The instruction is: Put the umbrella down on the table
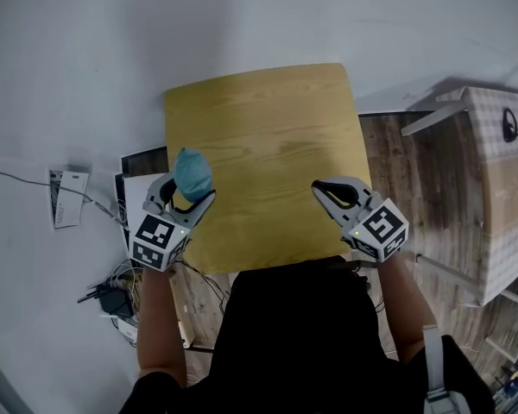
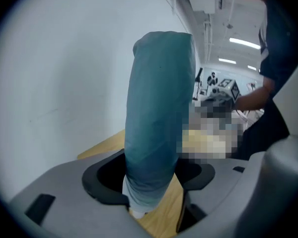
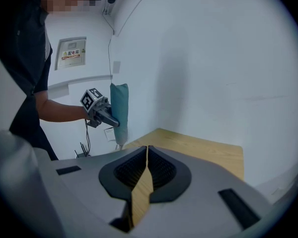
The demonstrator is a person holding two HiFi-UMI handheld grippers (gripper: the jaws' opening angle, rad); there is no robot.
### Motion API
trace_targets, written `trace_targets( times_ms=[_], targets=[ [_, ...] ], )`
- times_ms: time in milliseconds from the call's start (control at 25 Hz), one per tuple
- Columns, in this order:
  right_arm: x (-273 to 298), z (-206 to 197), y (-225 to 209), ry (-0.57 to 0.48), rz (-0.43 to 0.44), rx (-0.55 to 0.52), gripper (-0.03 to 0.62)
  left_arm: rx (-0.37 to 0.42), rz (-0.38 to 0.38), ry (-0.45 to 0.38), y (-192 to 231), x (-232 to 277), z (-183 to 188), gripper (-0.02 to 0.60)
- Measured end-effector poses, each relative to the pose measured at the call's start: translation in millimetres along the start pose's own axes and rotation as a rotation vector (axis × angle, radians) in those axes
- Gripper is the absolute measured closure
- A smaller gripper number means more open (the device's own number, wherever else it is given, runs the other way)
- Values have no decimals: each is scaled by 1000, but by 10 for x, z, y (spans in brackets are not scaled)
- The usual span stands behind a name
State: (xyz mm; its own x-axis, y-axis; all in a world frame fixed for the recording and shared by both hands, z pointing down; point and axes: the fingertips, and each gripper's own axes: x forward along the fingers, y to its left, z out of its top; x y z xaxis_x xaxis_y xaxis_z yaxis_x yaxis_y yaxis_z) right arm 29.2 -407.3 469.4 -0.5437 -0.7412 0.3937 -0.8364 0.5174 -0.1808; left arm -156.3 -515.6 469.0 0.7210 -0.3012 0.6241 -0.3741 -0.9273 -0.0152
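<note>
A folded teal umbrella (image 1: 192,173) stands upright in my left gripper (image 1: 188,198), which is shut on it above the left edge of the wooden table (image 1: 268,145). In the left gripper view the umbrella (image 2: 156,118) rises between the dark pads, its pale lower end just above the wood. The right gripper view shows the same umbrella (image 3: 119,114) held vertically by the left gripper (image 3: 105,114) beside the table's corner. My right gripper (image 1: 330,193) hovers over the table's right front part, its pads (image 3: 161,170) nearly touching, with nothing between them.
The table (image 3: 198,150) stands against a white wall. Left of it on the floor lie papers (image 1: 67,198) and a tangle of cables (image 1: 114,293). A second table with a checked cloth (image 1: 501,188) stands at the right over wood-pattern flooring.
</note>
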Motion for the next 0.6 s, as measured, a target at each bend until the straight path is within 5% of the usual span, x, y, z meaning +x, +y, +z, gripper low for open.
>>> trace_targets(
  times_ms=[200, 400, 600],
  targets=[
    [-52, -126, -222, 12, -11, 31, 572, 202, -4, 162, -118, 471, 20, 285],
    [-35, -248, -377, 25, -25, 51, 572, 248, -78, 289, -257, 891, -27, 285],
    [-34, -269, -442, 29, -28, 59, 572, 272, -145, 317, -391, 1182, -55, 285]
  ],
)
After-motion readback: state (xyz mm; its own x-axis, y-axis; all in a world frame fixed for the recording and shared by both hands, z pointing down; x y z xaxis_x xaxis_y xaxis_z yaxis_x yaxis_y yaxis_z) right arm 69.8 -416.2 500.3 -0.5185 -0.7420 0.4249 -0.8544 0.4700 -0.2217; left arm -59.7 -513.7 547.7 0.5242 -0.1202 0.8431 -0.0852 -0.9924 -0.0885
